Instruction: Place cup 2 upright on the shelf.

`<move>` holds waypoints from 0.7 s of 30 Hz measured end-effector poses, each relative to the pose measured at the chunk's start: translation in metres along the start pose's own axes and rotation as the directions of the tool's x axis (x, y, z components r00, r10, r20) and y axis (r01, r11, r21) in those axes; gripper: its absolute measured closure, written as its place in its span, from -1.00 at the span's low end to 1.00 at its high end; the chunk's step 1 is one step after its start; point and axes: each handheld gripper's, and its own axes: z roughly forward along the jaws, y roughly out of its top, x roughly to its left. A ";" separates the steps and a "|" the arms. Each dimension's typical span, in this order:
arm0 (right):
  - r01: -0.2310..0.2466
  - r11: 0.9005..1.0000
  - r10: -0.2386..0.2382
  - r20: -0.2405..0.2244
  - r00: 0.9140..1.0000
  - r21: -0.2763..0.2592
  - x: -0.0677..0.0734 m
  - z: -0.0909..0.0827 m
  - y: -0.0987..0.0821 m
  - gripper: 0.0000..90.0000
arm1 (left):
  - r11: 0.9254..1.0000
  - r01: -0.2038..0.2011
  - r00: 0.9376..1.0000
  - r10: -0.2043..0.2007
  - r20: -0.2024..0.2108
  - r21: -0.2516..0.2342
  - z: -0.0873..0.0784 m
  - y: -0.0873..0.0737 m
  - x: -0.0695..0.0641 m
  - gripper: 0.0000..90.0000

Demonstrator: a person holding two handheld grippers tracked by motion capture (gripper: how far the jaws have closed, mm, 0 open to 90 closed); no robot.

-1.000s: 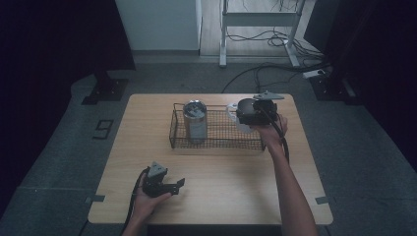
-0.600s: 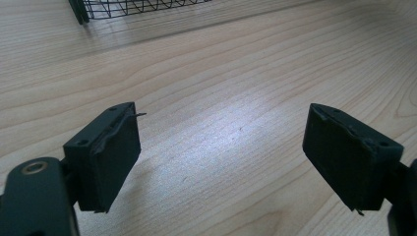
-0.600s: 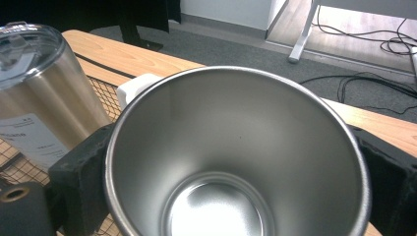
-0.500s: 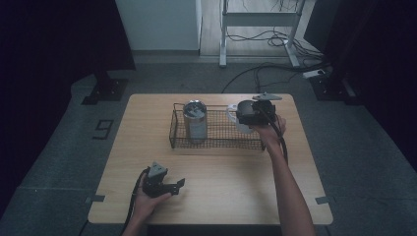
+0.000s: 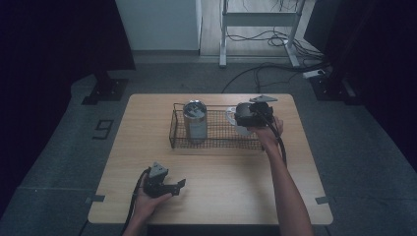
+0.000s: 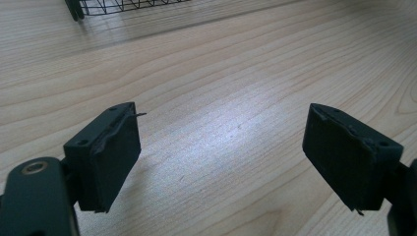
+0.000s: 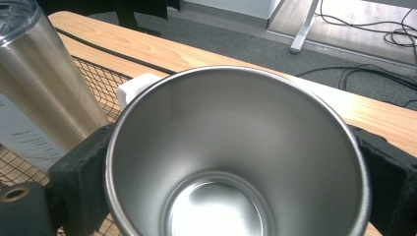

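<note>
Lower now, the right gripper (image 5: 244,114) holds the steel cup (image 5: 235,119) over the wire basket (image 5: 216,133) beside the tall tumbler (image 5: 195,120), while the left gripper (image 6: 221,157), jaws apart and empty, rests over the table (image 6: 236,73), and up close both black jaws squeeze that cup (image 7: 236,152).

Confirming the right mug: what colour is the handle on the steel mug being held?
White handle, best in right gripper view.
</note>
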 end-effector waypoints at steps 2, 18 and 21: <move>0.002 1.000 -0.002 0.002 1.000 0.000 0.000 0.002 -0.001 -0.87 | 1.000 0.000 1.000 0.000 0.000 0.000 0.000 0.000 0.000 -0.68; -0.001 0.999 0.001 -0.001 1.000 0.038 0.001 0.019 -0.011 -0.87 | 1.000 0.005 1.000 -0.005 -0.004 0.000 0.000 -0.001 0.001 -0.67; -0.001 0.999 0.001 -0.002 1.000 0.046 0.001 0.022 -0.013 -0.87 | 1.000 0.005 1.000 -0.005 -0.003 0.000 0.000 -0.001 0.000 -0.68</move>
